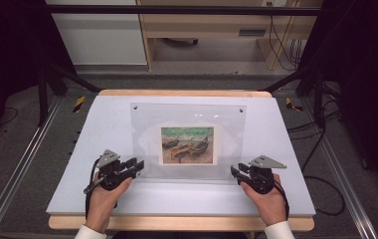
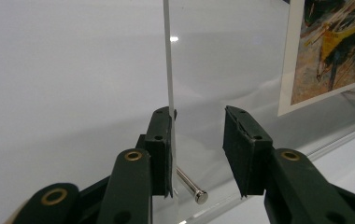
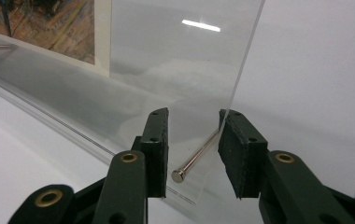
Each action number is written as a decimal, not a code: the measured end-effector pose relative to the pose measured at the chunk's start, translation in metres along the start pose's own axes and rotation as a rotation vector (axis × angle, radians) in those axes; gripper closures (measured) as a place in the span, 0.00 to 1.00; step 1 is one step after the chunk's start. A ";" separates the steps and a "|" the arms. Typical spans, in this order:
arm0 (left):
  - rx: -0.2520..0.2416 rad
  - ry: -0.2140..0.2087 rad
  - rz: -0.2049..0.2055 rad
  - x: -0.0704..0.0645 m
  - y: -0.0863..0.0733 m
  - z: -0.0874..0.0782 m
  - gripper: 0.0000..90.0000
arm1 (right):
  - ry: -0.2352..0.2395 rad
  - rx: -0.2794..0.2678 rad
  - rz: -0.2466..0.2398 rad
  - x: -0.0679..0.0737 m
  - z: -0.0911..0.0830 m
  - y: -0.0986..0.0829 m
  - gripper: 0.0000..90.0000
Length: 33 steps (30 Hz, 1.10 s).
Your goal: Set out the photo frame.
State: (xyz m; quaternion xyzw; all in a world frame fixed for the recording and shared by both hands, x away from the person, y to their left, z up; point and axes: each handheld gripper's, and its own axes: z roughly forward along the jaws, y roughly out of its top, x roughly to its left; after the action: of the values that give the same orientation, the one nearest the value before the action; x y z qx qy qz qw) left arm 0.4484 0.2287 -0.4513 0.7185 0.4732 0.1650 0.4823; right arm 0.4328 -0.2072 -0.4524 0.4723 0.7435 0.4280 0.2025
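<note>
Both claws, left (image 1: 136,164) and right (image 1: 235,171), are held spread at the frame's (image 1: 188,141) near corners on the tabletop (image 1: 102,124); each edge should be centred between the jaws, clear of the pins (image 2: 192,185), before closing evenly.

clear glossy acrylic frame (image 1: 189,112), shiny metal pin (image 2: 192,185)

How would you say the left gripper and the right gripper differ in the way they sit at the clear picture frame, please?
The left gripper is at the near left corner of the clear picture frame, the right gripper at its near right corner. In the left gripper view the panel's edge lies against one jaw; in the right gripper view it lies against the opposite jaw. Both are open, with a metal pin between the jaws.
</note>
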 end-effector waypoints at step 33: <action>0.025 -0.015 0.030 -0.002 -0.005 -0.004 0.70 | 0.011 0.019 -0.001 0.002 -0.004 -0.006 0.73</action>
State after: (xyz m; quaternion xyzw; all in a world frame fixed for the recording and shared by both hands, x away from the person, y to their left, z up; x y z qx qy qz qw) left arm 0.4419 0.2300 -0.4528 0.7325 0.4609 0.1609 0.4744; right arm 0.4263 -0.2083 -0.4548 0.4716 0.7488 0.4234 0.1942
